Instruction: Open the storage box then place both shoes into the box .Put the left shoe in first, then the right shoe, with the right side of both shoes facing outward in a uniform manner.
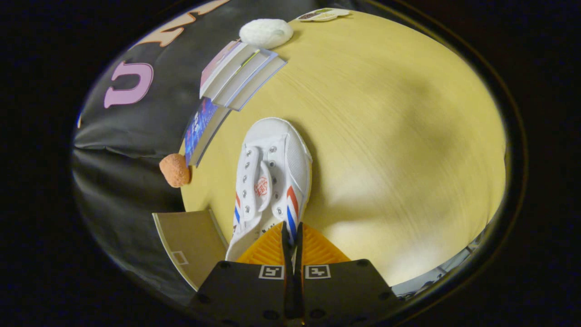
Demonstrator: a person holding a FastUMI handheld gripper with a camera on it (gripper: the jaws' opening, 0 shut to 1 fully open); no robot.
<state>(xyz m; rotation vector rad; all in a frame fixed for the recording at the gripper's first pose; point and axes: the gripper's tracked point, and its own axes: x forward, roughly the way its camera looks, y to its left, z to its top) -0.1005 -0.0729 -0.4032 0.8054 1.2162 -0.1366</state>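
Note:
A white canvas shoe [272, 175] with red and blue side stripes and a red tongue badge points away from me, toe toward the books. My gripper [292, 236] is shut on the shoe's heel-side collar, both fingers pressed together on the thin wall. The shoe hangs over the yellow wooden table [386, 136]. A tan cardboard flap [190, 243], part of the storage box, lies just left of my fingers near the table's edge. The inside of the box is hidden.
Stacked books [238, 75] and a blue-covered book [202, 129] lie along the table's far left edge. A white fluffy lump [266, 32] sits beyond them, an orange sponge-like ball [174, 170] beside the blue book, and a flat card [323, 15] at the far end.

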